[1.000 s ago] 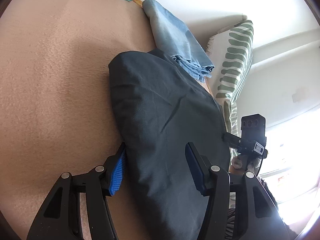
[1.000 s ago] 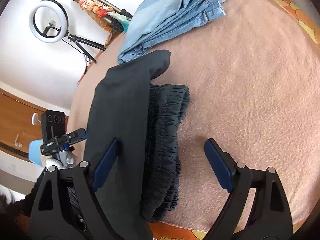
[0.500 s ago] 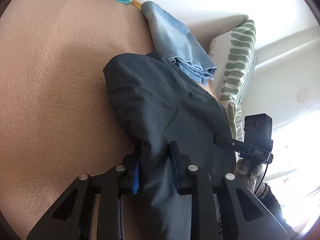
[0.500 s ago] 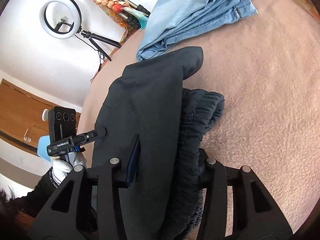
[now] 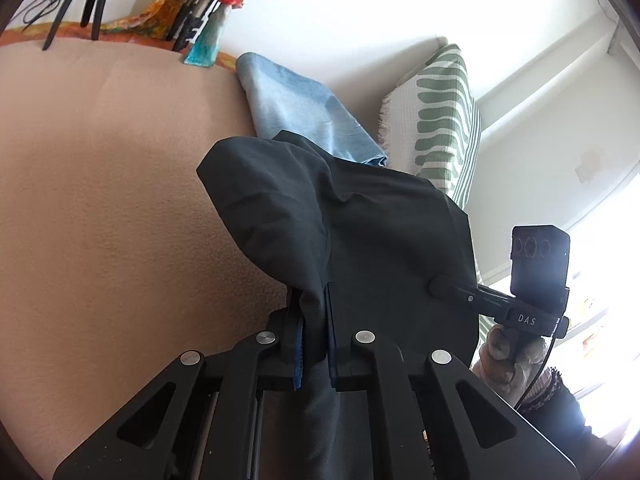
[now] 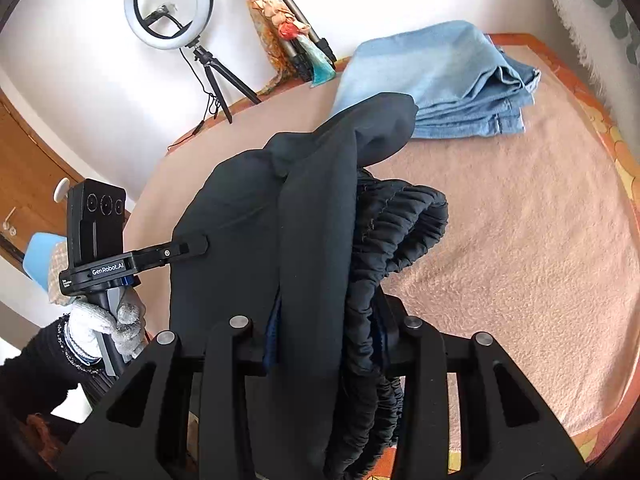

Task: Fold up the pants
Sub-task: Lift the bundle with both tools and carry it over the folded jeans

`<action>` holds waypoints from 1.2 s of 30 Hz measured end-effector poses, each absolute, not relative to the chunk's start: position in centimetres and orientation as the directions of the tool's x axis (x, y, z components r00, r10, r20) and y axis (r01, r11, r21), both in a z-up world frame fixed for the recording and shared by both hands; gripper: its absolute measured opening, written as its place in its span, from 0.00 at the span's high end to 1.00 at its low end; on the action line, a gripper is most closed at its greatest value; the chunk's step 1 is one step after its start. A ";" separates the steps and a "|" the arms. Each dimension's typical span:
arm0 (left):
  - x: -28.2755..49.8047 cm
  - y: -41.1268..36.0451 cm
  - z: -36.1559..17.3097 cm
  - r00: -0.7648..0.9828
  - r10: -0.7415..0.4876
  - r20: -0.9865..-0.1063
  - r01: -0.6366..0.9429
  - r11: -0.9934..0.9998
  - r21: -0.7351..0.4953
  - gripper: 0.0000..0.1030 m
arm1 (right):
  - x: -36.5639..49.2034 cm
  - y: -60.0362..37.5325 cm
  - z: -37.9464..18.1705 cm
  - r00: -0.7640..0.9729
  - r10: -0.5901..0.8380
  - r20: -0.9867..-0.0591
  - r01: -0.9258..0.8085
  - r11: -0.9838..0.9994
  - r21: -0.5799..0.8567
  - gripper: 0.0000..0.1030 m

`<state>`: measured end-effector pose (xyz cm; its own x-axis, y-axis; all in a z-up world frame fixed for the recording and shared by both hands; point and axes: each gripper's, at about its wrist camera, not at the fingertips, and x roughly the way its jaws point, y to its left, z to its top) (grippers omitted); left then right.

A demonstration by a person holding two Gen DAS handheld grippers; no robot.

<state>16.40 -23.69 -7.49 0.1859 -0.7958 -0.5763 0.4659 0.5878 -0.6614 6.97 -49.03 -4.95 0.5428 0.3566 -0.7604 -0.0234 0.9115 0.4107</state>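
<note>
Gripping the black pants edges, both jaws clenched above the blanket.

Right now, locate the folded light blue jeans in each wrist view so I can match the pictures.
Left wrist view: folded light blue jeans sit upper centre, behind the black pants.
Right wrist view: jeans sit upper right, beyond the pants.
Shared landmark: the pink fleece blanket beneath both.
</note>
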 end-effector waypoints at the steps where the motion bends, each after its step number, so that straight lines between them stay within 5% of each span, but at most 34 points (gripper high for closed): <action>1: 16.3 -23.6 -7.1 0.192 -0.798 -0.571 0.473 0.585 -0.659 0.93 | 6.8 -48.9 -4.5 0.550 0.352 -0.757 -0.028 0.914 0.404 0.63; 30: 13.6 -25.3 0.1 0.321 -0.802 -0.503 0.680 0.565 -0.468 0.96 | 4.6 -46.9 1.5 0.657 0.268 -0.704 -0.063 0.951 0.303 0.65; 36: 16.3 -25.3 -2.3 0.256 -0.807 -0.533 0.605 0.563 -0.562 0.96 | 5.8 -47.9 -0.1 0.623 0.252 -0.740 -0.018 0.951 0.308 0.65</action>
